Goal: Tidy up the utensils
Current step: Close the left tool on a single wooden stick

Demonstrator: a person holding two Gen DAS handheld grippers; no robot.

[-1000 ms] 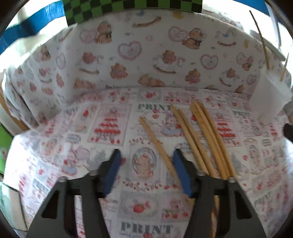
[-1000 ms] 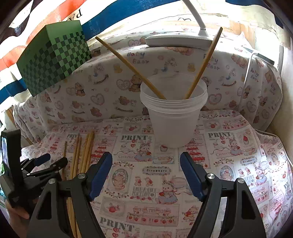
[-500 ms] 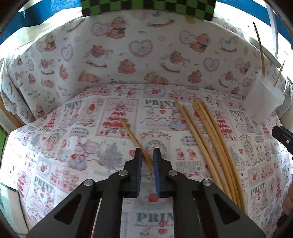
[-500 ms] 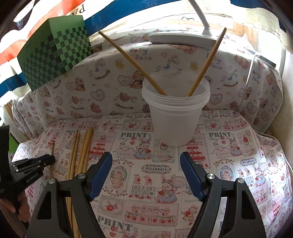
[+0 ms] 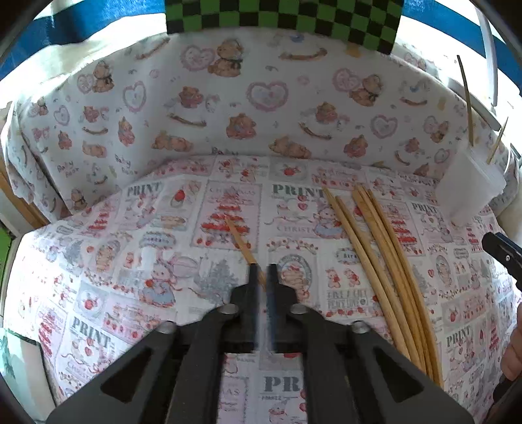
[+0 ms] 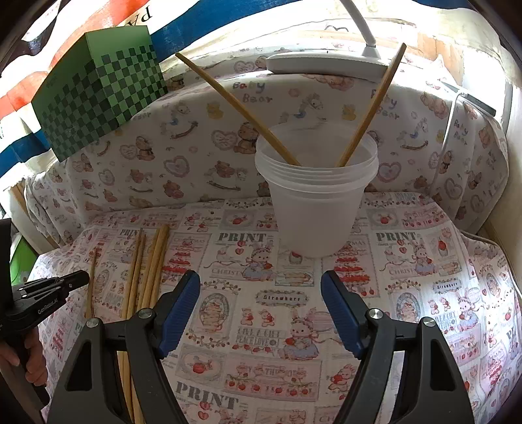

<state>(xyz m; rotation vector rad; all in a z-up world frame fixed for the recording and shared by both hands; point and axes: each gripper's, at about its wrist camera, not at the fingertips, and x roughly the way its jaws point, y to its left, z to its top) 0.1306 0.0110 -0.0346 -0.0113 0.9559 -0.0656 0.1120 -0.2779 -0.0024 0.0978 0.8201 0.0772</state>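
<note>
The left claw [image 5: 263, 277] is opening, a single chopstick [image 5: 241, 239] between its barely parted jaws. The right claw [image 6: 260, 308] gapes wide and empty, the plastic cup [image 6: 316, 208] just beyond it.

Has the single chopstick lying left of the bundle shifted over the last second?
Yes. The single chopstick now sits further left of the bundle, its tip between the left gripper's opening jaws.

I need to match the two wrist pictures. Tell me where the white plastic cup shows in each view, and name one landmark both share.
Left wrist view: the white plastic cup sits at the far right edge, small, with two chopsticks sticking out.
Right wrist view: the cup stands centre, just above the open right gripper.
Shared landmark: the green checkered box, top centre in the left view, upper left in the right.
</note>
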